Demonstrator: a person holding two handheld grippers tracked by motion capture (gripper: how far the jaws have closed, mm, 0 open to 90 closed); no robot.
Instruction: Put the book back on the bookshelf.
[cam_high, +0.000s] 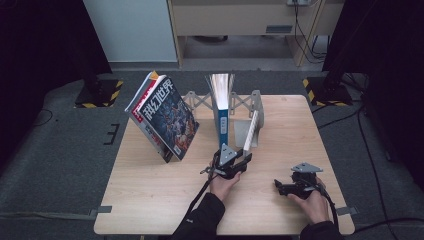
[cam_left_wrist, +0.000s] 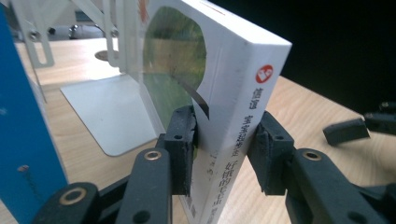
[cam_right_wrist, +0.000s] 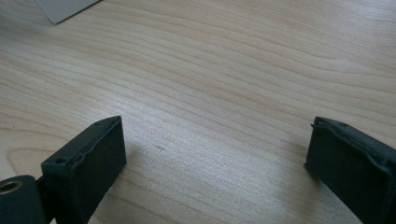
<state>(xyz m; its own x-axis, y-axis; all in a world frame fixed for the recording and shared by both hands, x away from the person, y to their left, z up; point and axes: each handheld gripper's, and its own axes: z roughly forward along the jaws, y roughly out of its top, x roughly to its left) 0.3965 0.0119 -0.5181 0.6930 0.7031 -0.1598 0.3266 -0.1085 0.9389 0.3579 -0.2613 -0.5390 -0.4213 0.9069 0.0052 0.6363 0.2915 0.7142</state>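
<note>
- Jaws of the left gripper (cam_left_wrist: 224, 154) sit on both sides of a white book (cam_left_wrist: 219, 93), low on its spine. The left pad touches the cover. The right pad is just beside the spine, and I cannot tell if it presses.
- Writing runs down the white spine in grey signs, too small to read. A red round mark with white letters sits near the top of the spine.
- The front cover shows a green and yellow picture in a rounded shape.
- The white book stands tilted on the desk (cam_high: 150, 200), leaning against a grey metal book stand (cam_left_wrist: 107, 112).
- A blue book (cam_high: 222, 117) stands upright just beside it in the stand, its pages fanned open at the top.
- A magazine (cam_high: 165, 117) leans farther left on the desk, with big white Chinese signs on a dark cover.
- Jaws of the right gripper (cam_right_wrist: 215, 163) stand wide with nothing between them, low over bare wood, well apart from the books.
</note>
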